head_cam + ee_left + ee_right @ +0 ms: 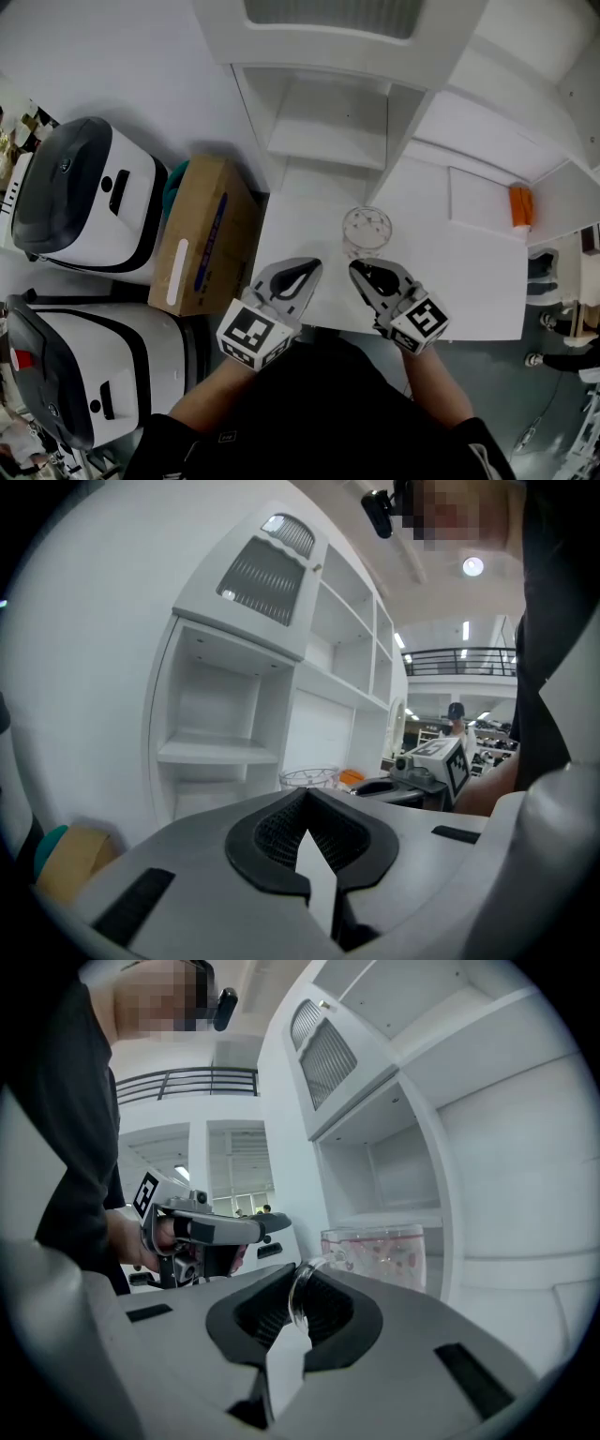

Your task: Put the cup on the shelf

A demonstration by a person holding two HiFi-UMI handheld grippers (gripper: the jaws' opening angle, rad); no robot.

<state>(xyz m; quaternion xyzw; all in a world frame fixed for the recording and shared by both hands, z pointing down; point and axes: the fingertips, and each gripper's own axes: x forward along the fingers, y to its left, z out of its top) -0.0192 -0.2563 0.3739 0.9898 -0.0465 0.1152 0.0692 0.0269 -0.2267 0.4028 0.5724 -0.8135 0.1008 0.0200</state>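
On the white table (469, 281), clear pink-speckled cup (367, 228), handle (296, 1302) pinched in right gripper (360, 270), left gripper (311, 269) closed, empty.

Clear patterned cup (367, 228) upright before white shelf (328, 127)

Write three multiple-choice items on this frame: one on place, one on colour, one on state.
1. Where is the cup?
A) on a shelf
B) on the white table, in front of the shelf unit
C) on the floor

2. What colour is the small object at the table's right side?
A) orange
B) blue
C) green

3. What is the right gripper doing?
A) wide open, empty
B) shut on the cup's handle
C) shut on nothing

Answers:
1 B: the head view shows it on the tabletop, below the shelves.
2 A: it stands out orange against the white.
3 B: the right gripper view shows the clear handle pinched between the jaws.
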